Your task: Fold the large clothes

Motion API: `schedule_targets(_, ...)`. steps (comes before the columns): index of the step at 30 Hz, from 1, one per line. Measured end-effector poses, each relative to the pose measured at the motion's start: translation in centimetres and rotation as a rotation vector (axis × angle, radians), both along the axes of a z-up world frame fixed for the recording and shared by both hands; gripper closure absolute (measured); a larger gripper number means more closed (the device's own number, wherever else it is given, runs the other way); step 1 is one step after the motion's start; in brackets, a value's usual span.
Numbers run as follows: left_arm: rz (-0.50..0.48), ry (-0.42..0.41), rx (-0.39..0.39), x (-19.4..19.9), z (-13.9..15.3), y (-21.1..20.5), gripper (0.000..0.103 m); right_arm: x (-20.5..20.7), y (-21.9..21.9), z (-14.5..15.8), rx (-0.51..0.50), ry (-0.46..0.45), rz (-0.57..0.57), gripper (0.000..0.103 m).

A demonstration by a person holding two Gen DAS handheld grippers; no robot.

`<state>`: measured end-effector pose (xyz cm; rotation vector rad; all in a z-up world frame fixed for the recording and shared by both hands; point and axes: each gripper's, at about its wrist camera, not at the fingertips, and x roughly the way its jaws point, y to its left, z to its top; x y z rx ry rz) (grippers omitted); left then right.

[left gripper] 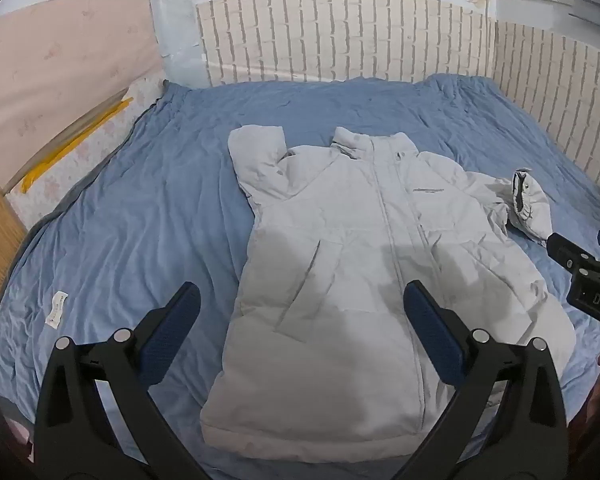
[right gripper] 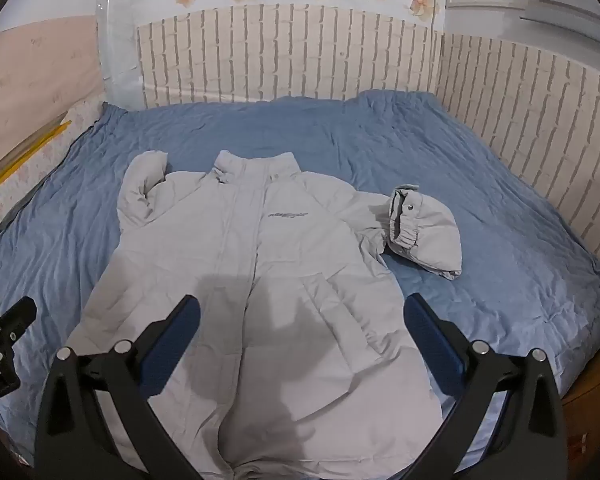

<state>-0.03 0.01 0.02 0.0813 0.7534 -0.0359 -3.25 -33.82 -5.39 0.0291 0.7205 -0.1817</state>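
Both grippers, left gripper (left gripper: 302, 330) and right gripper (right gripper: 302, 342), are hovering with fingers spread wide, grasping nothing, above the jacket (left gripper: 340, 264), which is lying zipped and flat on the bed (left gripper: 140, 220), likely readied for folding.

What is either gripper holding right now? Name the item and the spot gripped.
Nothing is held. The left gripper and the right gripper are both open above the grey jacket, which lies flat on the blue bedsheet.
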Motion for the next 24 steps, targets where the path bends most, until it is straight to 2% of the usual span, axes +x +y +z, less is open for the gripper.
schedule_targets(24,0.006,0.013,0.011,0.55,-0.54,0.31,0.003,0.11,-0.04,-0.57,0.006,0.005,0.002,0.002)
